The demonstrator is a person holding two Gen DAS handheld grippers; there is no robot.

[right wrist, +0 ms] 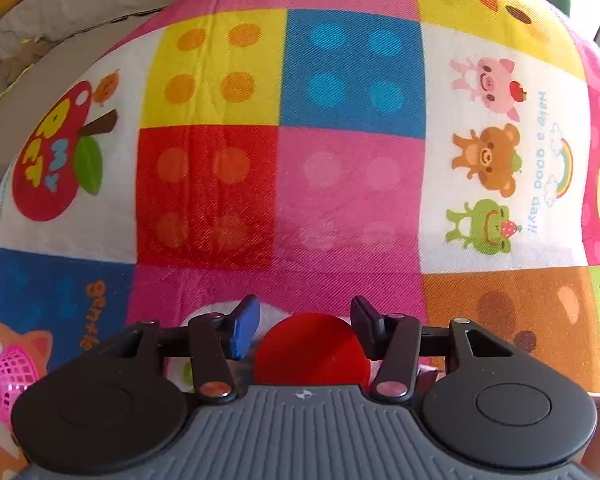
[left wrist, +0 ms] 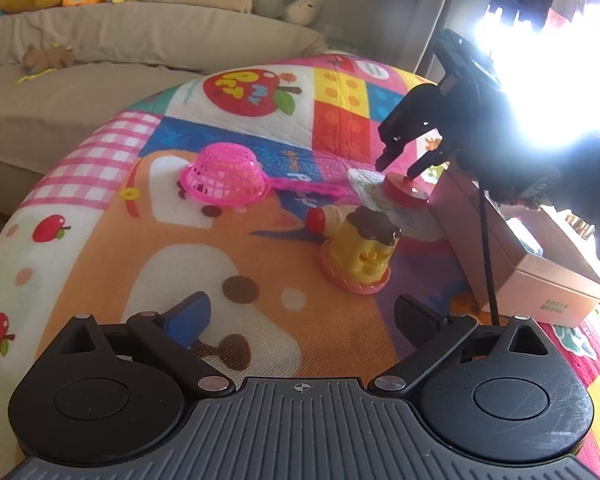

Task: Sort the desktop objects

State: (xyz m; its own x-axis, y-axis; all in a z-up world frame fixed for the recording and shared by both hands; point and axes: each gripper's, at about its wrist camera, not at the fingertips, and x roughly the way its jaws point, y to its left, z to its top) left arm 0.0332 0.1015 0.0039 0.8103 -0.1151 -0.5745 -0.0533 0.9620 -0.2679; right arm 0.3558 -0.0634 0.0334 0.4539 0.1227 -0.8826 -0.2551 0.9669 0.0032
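Note:
A white jar with a red lid (left wrist: 405, 189) leans against a cardboard box (left wrist: 540, 276). My right gripper (left wrist: 398, 166) hangs open just above the lid; in the right wrist view the red lid (right wrist: 312, 350) sits between the open fingers of that gripper (right wrist: 304, 328). A yellow pudding toy (left wrist: 362, 254) with a brown top stands on a pink base. A small bottle with a red cap (left wrist: 326, 218) lies behind it. A pink strainer (left wrist: 228, 174) lies upside down at the left. My left gripper (left wrist: 304, 320) is open and empty, in front of the pudding toy.
Everything sits on a colourful patchwork play mat (left wrist: 100, 248) that also fills the right wrist view (right wrist: 340, 160). A beige sofa (left wrist: 100, 40) with plush toys stands behind. Strong window glare washes out the upper right.

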